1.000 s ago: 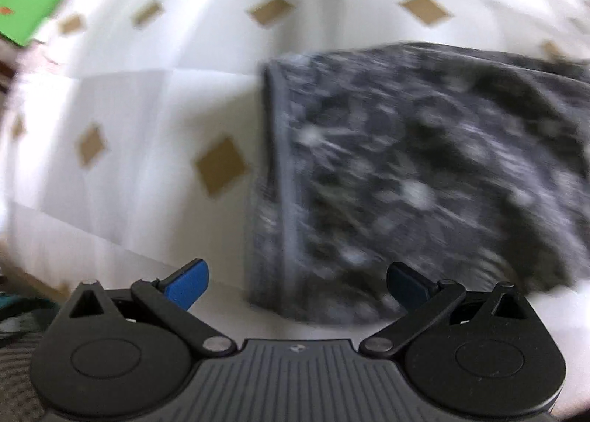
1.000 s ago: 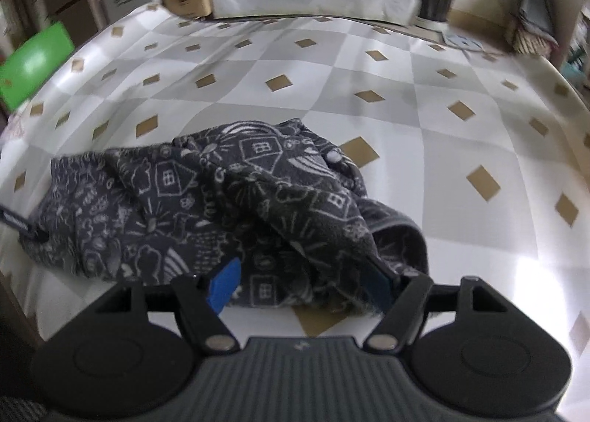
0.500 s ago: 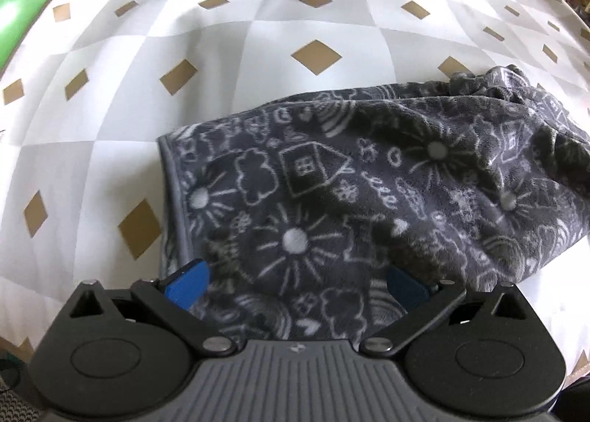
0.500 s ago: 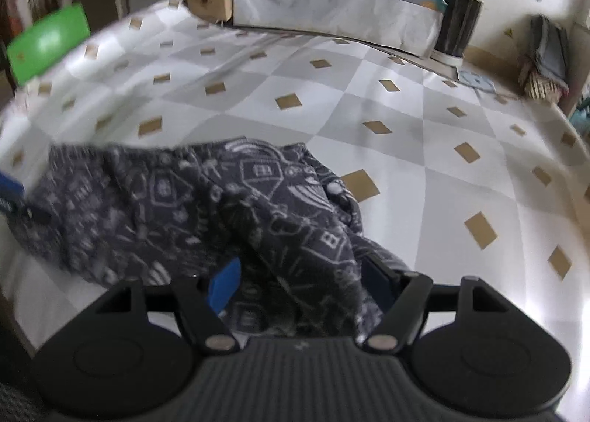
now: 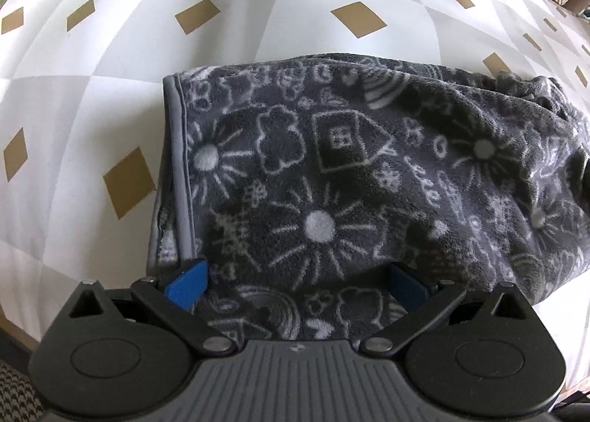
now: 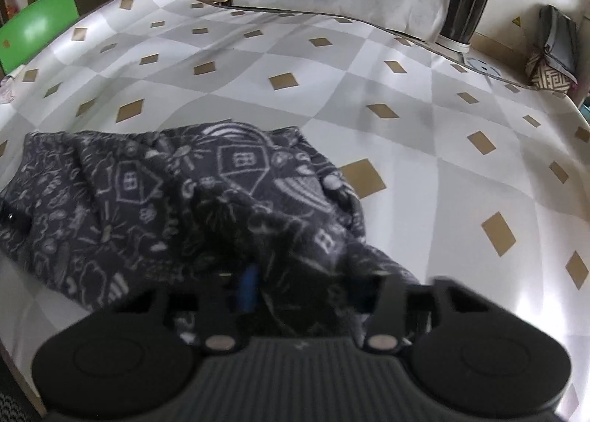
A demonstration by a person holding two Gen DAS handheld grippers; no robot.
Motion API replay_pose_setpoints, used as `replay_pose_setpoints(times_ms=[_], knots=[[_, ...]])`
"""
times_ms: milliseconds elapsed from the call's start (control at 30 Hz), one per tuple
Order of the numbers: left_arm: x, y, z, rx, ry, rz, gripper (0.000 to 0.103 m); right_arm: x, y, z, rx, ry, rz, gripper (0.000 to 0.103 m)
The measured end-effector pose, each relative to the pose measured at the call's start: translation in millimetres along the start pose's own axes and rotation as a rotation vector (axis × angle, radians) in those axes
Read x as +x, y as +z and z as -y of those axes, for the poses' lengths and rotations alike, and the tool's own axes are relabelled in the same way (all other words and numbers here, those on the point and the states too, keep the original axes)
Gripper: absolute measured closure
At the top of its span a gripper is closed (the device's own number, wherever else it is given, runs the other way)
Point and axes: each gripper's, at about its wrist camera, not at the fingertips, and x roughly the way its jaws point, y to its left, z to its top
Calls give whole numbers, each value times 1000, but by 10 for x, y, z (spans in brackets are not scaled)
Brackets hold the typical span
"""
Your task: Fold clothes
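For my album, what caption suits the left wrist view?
Open left gripper poised over a dark fleece garment with white doodle print, on a diamond-patterned tablecloth.

My right gripper [image 6: 295,285] has dropped into the dark patterned garment [image 6: 155,200], jaws closing on a bunched fold. My left gripper [image 5: 297,283] now straddles the garment's hemmed corner.

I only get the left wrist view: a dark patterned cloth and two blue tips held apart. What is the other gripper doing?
Observer: The right gripper is closing, with a raised bunch of the cloth between its fingers.
Operator: What is around the table?
Observer: A black plant pot stands beyond its far edge.
Operator: Anything else?
Observer: A green chair back at the far left.
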Motion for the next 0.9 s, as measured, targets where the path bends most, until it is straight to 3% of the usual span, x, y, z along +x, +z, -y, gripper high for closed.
replay_pose_setpoints(times_ms=[100,367,500,900], knots=[[35,0,23,11,12,-2,0,-50,43,24,39,3,39,85],[64,7,52,26,27,-4,0,-335,190,28,118,-25,262,87],[75,20,52,28,29,-6,0,-39,191,93,158,-111,151,85],[119,60,33,24,32,-5,0,518,179,88,156,-163,-19,70]])
